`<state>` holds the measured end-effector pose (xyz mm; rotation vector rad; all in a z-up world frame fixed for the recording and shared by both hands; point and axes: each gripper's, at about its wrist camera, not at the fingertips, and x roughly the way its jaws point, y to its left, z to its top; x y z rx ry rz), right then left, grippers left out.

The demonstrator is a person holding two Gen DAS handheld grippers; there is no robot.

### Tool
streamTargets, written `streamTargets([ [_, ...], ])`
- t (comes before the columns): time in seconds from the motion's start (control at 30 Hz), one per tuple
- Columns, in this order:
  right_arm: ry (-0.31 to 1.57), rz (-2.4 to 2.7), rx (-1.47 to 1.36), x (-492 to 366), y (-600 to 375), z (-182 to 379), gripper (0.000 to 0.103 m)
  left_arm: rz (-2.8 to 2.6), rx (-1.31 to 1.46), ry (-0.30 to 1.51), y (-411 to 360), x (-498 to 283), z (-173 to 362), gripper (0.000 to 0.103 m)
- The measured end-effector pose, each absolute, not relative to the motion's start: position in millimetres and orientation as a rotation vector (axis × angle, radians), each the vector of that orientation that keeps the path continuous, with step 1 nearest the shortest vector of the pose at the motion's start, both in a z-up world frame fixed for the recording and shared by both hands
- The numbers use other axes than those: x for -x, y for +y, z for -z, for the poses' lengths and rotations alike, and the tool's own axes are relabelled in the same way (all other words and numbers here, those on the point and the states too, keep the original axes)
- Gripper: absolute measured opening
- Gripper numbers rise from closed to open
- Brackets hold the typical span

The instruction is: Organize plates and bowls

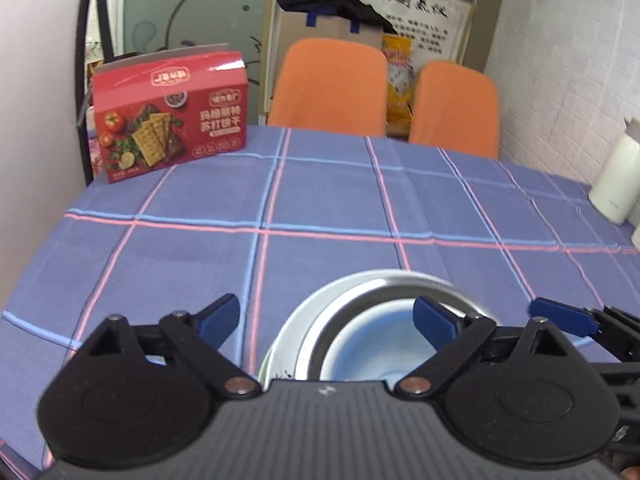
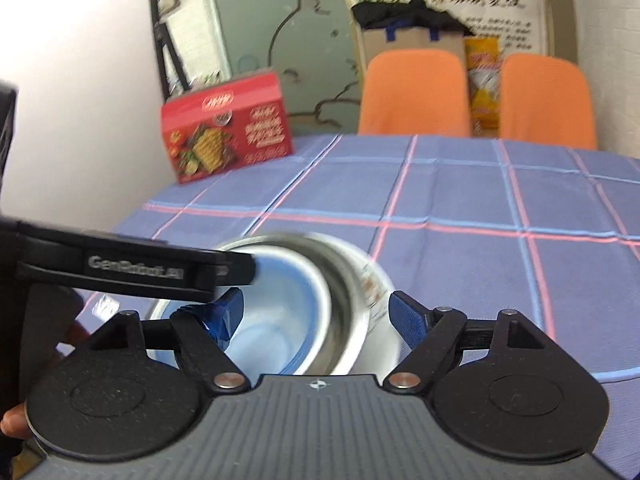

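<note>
A blue bowl (image 1: pixel 372 344) sits inside a steel bowl (image 1: pixel 384 284), which rests on a white dish (image 1: pixel 296 320) near the table's front. My left gripper (image 1: pixel 328 320) stands wide open. Its right pad hangs over the blue bowl and its left pad is outside the dish. In the right wrist view the same stack shows: blue bowl (image 2: pixel 276 320), steel bowl (image 2: pixel 344 300) and patterned white dish (image 2: pixel 376 280). My right gripper (image 2: pixel 318 316) is open, one pad inside the blue bowl, the other just outside the dish rim. One black finger (image 2: pixel 160 270) of the left gripper reaches in from the left.
A red cracker box (image 1: pixel 168 120) stands at the far left of the checked blue tablecloth (image 1: pixel 320 200). Two orange chairs (image 1: pixel 328 84) sit behind the table. A white flask (image 1: pixel 616 176) stands at the right edge by the wall. A fingertip (image 2: pixel 12 420) shows at lower left.
</note>
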<state>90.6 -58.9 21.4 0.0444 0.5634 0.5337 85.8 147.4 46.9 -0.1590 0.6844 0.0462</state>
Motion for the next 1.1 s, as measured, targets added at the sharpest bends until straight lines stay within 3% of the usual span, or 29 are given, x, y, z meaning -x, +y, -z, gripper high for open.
streamTargets([
  [0.27, 0.522, -0.419, -0.127, -93.6, -99.7, -29.3, 0.068, -0.160, 0.146, 0.624, 139.7, -52.3, -55.9, 0.098],
  [0.57, 0.608, -0.276, -0.224, -74.2, -126.2, -14.5, 0.068, -0.062, 0.045, 0.547, 84.7, 14.5, -64.8, 0.099],
  [0.8, 0.541, -0.184, -0.241, -19.8, -161.2, -7.1, 0.069, 0.006, -0.005, 0.586, 49.2, 53.7, -29.3, 0.099],
  [1.1, 0.601, -0.128, -0.291, 14.8, -185.0, 22.5, 0.069, -0.008, -0.042, 0.656, 45.9, 89.6, 11.2, 0.099],
])
